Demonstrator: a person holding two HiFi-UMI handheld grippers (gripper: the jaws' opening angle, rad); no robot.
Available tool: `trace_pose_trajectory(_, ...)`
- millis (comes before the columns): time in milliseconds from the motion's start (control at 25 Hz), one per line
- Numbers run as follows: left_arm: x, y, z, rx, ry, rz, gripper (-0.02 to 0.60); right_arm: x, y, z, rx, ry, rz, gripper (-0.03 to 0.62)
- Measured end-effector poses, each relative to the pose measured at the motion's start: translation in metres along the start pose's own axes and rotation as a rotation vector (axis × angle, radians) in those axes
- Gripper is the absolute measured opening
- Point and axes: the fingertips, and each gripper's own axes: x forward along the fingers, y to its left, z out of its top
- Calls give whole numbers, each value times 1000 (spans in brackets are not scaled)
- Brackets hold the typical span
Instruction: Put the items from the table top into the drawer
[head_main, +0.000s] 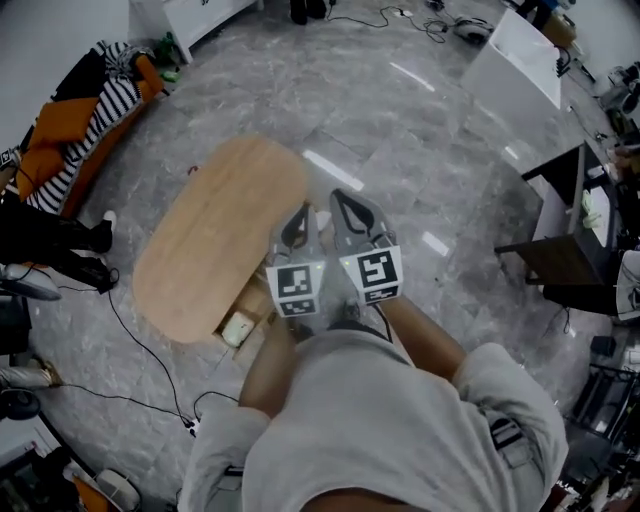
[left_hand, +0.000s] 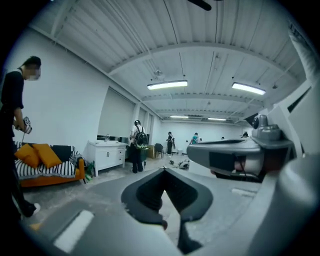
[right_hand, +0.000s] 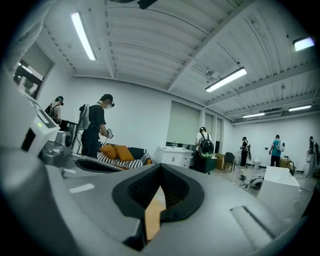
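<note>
Head view showed the left gripper (head_main: 297, 222) and the right gripper (head_main: 350, 208) held side by side above the near right edge of an oval wooden table (head_main: 215, 250). Only this view showed the open drawer (head_main: 258, 300) under the table's near edge, with 1 white item (head_main: 238, 328) lying inside it.

In the left gripper view the left gripper (left_hand: 162, 172) had its jaws clenched, tips touching, with nothing between them. The other gripper's grey body filled that view's right side. In the right gripper view the right gripper (right_hand: 160, 170) also had its jaws pressed together at the tips on nothing, and a strip of wood colour showed through the slit below them.

Both gripper views looked out level across the room: an orange sofa (left_hand: 47, 167) at the left, a white cabinet (right_hand: 175, 157) at the far wall, several people standing, and ceiling lights.
</note>
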Motion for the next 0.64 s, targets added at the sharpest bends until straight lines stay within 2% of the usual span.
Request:
trace_pose_trajectory(200, 13, -29, 25, 21, -59, 46, 20, -13, -31, 13, 11, -46, 36, 6)
trace_pose_trajectory(440, 11, -34, 25, 27, -56, 104, 20, -15, -34, 15, 30, -102, 97, 6)
trace_pose_trajectory(640, 12, -44, 25, 46, -58, 131, 20, -23, -42, 8, 48, -76, 122, 6)
